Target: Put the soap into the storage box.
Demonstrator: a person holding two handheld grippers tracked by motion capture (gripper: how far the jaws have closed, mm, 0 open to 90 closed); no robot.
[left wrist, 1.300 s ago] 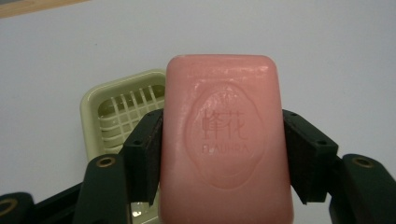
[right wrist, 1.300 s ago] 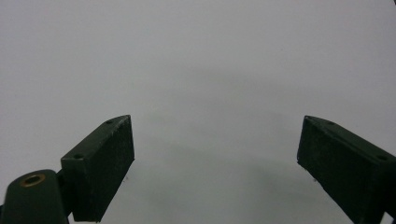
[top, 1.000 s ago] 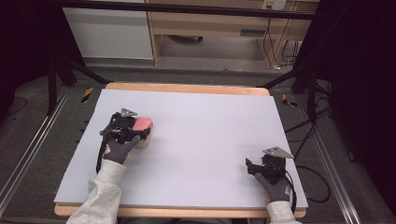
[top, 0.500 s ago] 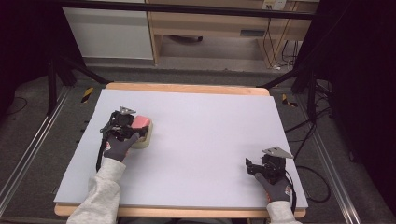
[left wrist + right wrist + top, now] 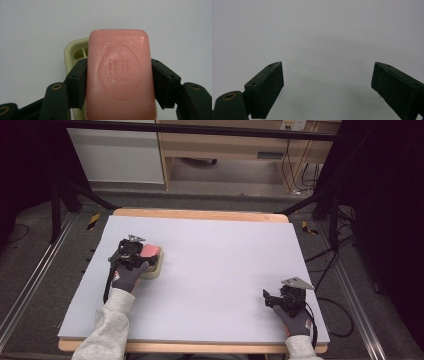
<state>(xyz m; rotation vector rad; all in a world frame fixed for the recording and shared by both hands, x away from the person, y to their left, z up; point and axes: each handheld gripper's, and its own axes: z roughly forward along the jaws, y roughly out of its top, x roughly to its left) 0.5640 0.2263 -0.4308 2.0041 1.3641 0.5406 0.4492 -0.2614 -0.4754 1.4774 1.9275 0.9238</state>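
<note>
The left gripper (image 5: 119, 82) pinches a pink soap bar (image 5: 120, 72) (stamped lettering up) over a cream dish (image 5: 75, 51) at the table's left. The right gripper (image 5: 327, 87), near right, stands spread.

A pink soap (image 5: 121, 75), rounded and stamped with an oval logo, sits clamped by its long sides just above a pale yellow dish (image 5: 75, 51), at the tabletop's (image 5: 225, 270) left side.
</note>
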